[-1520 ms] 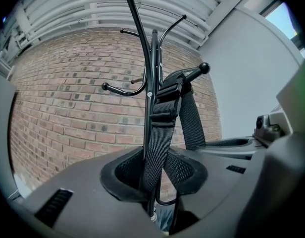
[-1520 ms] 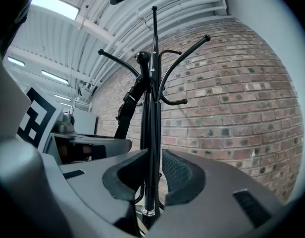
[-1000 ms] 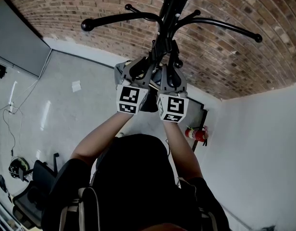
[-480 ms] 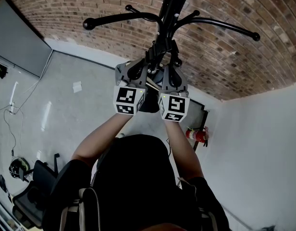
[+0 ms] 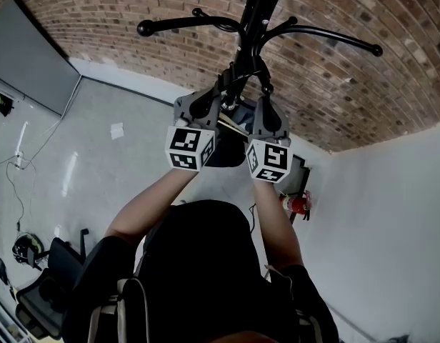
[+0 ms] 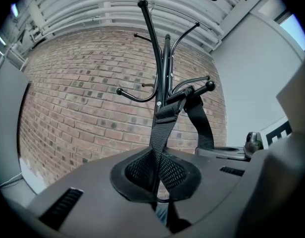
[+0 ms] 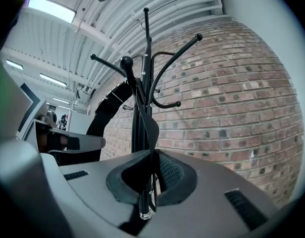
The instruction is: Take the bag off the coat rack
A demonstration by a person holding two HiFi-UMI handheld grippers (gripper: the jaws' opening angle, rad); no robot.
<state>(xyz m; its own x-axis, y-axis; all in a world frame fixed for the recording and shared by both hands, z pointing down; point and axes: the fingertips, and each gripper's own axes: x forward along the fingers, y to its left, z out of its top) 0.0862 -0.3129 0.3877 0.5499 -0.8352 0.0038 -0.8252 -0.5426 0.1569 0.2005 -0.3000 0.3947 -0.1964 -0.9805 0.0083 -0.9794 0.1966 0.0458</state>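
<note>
Overhead, both hands were raised to the black coat rack (image 5: 258, 6), and the bag (image 5: 221, 152) hung from it by two black webbing straps; its body showed only as a dark shape below the fingers, between the two marker cubes in the head view, mostly hidden. The left gripper (image 6: 156, 185) had its fingers pressed together on the left strap (image 6: 160, 133), which rose straight up from between the mesh-faced pads to a buckle at the rack's pole. Just above and to the right of those fingers, a ball-tipped hook (image 6: 210, 86) carried the loop of the right strap (image 6: 199, 125), which ran down beside them toward the other tool. The right gripper (image 7: 150, 182) likewise had its fingers shut on the right strap (image 7: 147, 128), the webbing pinched between the pads and climbing to the same ball-tipped hook (image 7: 126, 62) directly above them. The rack's pole (image 7: 144, 48) stood just beyond those fingers, touching or nearly touching the strap; which, I could not tell. To the left of the right fingers, the left strap (image 7: 110, 105) curved down behind the neighbouring tool. Seen from the head view, the left gripper (image 5: 209, 102) and right gripper (image 5: 265, 106) sat close side by side at the pole, under the rack's upper curved arms. Beyond the fingers stood a red brick wall (image 5: 134, 9); far below them lay a pale floor (image 5: 98, 156), with a red fire extinguisher (image 5: 297, 204) near a white wall.
</note>
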